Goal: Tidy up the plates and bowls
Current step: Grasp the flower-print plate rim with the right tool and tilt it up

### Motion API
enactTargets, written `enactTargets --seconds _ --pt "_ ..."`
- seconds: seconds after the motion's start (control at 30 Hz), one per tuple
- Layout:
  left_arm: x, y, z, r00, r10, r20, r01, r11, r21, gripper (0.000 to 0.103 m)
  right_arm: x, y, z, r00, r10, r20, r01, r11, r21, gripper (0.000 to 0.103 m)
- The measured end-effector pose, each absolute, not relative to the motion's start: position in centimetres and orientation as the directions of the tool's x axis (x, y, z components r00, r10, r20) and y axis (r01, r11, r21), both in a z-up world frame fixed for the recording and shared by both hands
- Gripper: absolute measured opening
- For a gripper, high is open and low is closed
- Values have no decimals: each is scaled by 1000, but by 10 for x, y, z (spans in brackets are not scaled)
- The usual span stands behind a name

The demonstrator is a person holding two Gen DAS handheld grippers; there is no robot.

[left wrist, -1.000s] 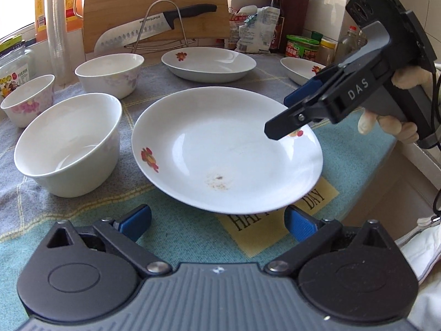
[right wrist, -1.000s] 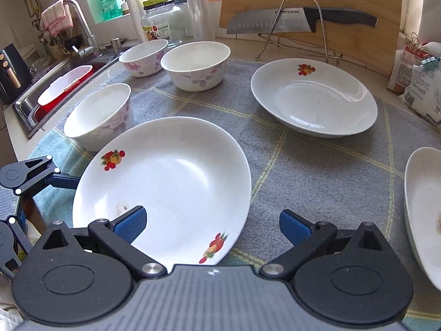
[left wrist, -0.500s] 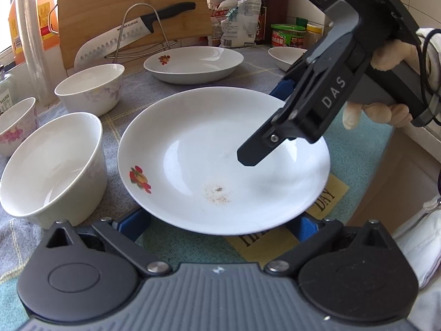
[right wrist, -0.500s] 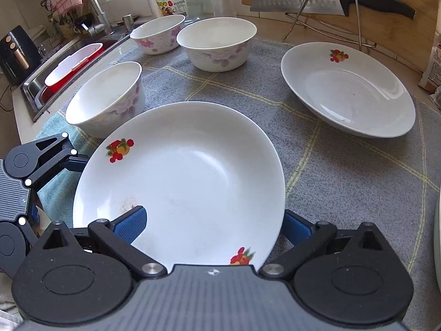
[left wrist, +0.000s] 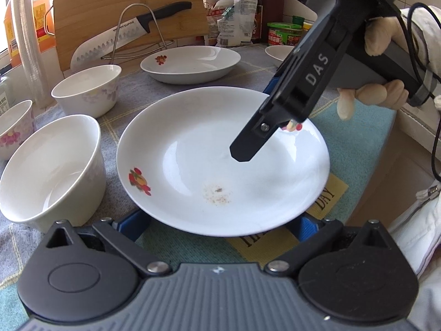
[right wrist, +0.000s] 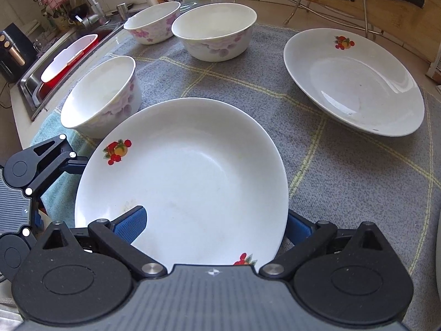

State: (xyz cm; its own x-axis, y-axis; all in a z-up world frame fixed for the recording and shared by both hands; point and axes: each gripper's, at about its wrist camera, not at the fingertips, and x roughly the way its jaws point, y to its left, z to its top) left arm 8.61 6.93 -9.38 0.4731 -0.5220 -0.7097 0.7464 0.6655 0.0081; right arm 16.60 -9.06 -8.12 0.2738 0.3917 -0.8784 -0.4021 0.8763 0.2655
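A white plate with fruit prints (left wrist: pixel 220 165) (right wrist: pixel 187 176) lies on the cloth at the near edge. My right gripper (right wrist: pixel 212 226) straddles its rim: one finger (right wrist: pixel 129 226) lies over the inside, the other is under the rim. It shows in the left wrist view (left wrist: pixel 248 149) reaching over the plate. My left gripper (left wrist: pixel 220 226) is open, with both pads low under the plate's near rim. A second plate (left wrist: pixel 190 63) (right wrist: pixel 352 80) lies farther back. Three white bowls (left wrist: pixel 49 165) (left wrist: pixel 88 88) (left wrist: pixel 13 127) stand to the left.
A third plate's rim (left wrist: pixel 278 52) shows at the back right. A cutting board (left wrist: pixel 129 13), a knife on a wire rack (left wrist: pixel 129 33), jars and bags line the back. A sink (right wrist: pixel 63 63) lies left. The counter edge drops off at the right.
Both grippers have closed in on the near plate. The left pads have slid under its near rim, and the right gripper has pushed farther over it.
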Motion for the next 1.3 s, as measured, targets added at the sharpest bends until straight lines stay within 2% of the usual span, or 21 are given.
enactTargets --seconds 0.57,1.3 --pt "90 70 -92 457 -533 -712 765 644 8 103 209 -94 -81 120 494 -861 -447 801 398 103" --pt "91 66 -84 438 -542 -717 774 634 -7 101 210 -96 -76 110 487 -866 -456 799 391 103"
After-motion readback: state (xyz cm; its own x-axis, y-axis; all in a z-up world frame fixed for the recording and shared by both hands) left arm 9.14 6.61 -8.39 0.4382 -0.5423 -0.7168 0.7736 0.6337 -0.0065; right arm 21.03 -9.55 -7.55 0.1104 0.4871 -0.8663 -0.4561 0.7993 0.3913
